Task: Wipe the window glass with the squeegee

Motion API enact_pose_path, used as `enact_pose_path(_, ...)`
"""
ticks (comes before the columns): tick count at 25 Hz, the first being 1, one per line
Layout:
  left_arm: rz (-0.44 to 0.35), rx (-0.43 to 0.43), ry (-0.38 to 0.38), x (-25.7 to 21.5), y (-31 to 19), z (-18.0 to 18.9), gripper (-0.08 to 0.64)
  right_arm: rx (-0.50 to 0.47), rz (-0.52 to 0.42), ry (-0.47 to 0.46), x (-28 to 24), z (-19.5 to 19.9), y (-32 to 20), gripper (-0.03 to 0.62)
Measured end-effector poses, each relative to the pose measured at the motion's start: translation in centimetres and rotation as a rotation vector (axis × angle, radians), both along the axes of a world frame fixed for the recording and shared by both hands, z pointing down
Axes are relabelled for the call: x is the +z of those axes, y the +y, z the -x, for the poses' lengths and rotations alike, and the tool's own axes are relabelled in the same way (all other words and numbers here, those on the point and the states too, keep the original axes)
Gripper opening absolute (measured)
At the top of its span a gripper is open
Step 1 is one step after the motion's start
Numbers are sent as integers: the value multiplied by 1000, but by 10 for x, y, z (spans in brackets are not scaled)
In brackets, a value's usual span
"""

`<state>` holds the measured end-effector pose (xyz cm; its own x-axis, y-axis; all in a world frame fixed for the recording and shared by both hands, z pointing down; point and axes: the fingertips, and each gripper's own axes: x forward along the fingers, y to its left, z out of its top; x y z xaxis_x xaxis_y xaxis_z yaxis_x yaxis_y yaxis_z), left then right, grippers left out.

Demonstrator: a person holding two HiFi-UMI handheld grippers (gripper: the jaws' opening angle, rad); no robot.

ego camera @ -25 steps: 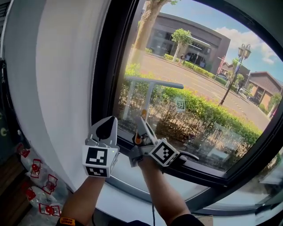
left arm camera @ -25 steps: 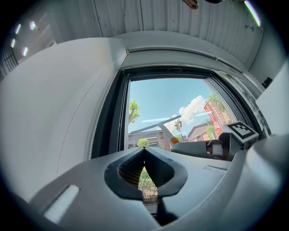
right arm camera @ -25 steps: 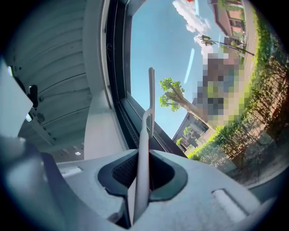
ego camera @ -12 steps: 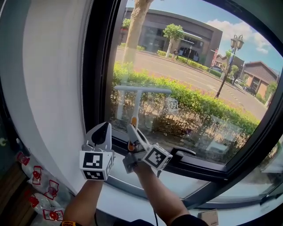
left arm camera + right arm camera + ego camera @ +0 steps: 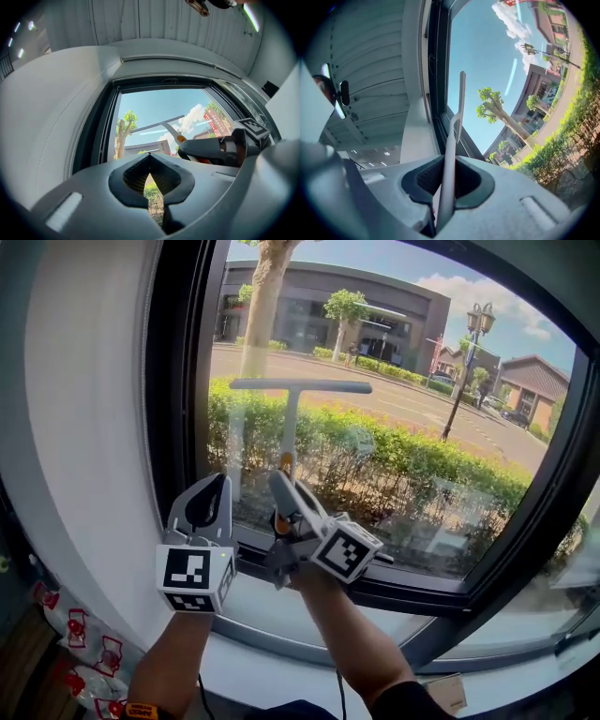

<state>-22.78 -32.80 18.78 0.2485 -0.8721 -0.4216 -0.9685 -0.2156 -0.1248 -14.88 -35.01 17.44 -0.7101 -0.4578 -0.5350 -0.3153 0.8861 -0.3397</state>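
A grey T-shaped squeegee (image 5: 292,399) stands upright against the window glass (image 5: 412,427), its blade level across the left part of the pane. My right gripper (image 5: 284,495) is shut on the squeegee's handle just below an orange collar. In the right gripper view the handle (image 5: 449,159) runs up between the jaws to the blade (image 5: 461,101). My left gripper (image 5: 209,499) is held just left of the right one, shut and empty, its pads meeting in the left gripper view (image 5: 151,174). There the squeegee (image 5: 159,124) shows against the sky.
A dark window frame (image 5: 178,381) borders the glass on the left, and a dark sill (image 5: 412,592) runs below it. A white wall (image 5: 84,427) lies further left. Red-and-white packets (image 5: 89,638) lie low at the left. Outside are a hedge, a road and buildings.
The right gripper has carried the squeegee upward on the glass; the blade now sits higher on the pane. The left gripper has risen alongside and stayed shut.
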Motion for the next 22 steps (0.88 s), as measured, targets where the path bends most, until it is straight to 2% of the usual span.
enact_pose_path(5,-94,38,-32,-44,7,-33,14,40,-100,-28,-71,-39,1,44)
enact_pose_path(11,-140,87,-63,-71,12,-71,14,23,-105,-89,-116,-72,-4,44)
enact_pose_path(15,-132,103,-67,-67,12,-80,14,-8,-77,-106,-111,-70,-1,44)
enact_pose_path(22,-92,117,-66,-44,6,-91,14,4,42,-107,-58,-78,-8,44)
